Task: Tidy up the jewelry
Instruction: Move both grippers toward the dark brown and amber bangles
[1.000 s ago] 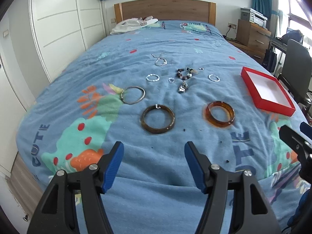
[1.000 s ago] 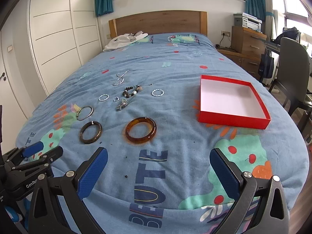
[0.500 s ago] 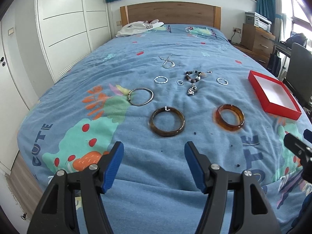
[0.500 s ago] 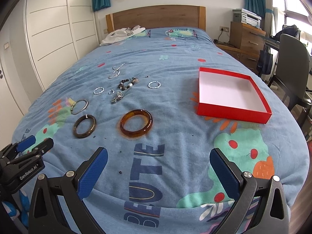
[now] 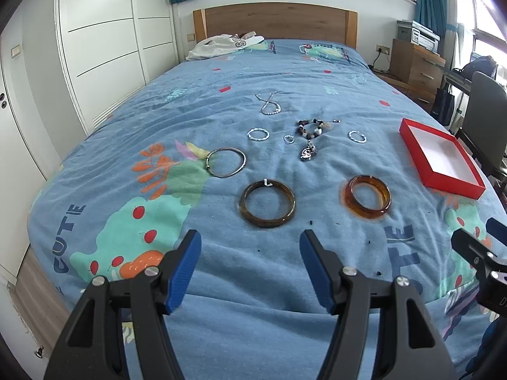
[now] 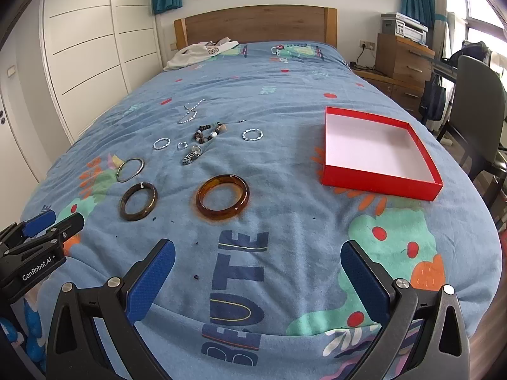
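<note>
While both spread wide, left tool (image 5: 250, 247) and right tool (image 6: 258, 258) hover over bedspread (image 6: 285, 221).

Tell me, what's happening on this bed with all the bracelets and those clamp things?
A person is holding two hand-held grippers over a blue patterned bedspread, about to sort jewelry. The left gripper and right gripper are both open and empty. The amber translucent bangle, dark brown bangle, thin metal bangle and smaller pieces lie untouched. The red shallow box is empty.
</note>
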Demonstrator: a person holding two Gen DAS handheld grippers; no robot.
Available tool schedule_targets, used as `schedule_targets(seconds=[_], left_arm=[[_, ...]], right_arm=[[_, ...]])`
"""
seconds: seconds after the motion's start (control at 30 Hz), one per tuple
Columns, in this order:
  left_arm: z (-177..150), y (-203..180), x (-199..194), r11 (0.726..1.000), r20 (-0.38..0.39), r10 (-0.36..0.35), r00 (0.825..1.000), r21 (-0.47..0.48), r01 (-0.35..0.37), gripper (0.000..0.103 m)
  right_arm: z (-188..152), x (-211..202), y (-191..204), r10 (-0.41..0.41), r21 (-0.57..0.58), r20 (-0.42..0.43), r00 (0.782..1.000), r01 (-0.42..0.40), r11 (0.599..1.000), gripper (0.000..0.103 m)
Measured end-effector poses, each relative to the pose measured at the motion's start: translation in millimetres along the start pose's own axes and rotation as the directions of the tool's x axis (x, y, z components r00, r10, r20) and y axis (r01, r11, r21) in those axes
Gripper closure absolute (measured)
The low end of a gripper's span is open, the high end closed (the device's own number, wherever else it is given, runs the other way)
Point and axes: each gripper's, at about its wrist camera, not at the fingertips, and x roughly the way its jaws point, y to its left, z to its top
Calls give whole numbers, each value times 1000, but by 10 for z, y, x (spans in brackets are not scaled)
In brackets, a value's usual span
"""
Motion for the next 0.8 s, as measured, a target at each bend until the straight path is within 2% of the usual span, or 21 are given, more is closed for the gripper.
schedule_targets(seconds=[0.37, 0.8], left_arm=[[58, -36, -9, 1000, -7, 6, 1000, 15, -6, 40], [106, -36, 90, 1000, -40, -5, 999, 23, 6, 40]], right_arm=[[-7, 29, 30, 35, -22, -14, 999, -36, 999, 1], [-2, 146, 6, 56, -16, -49, 997, -57, 998, 13]])
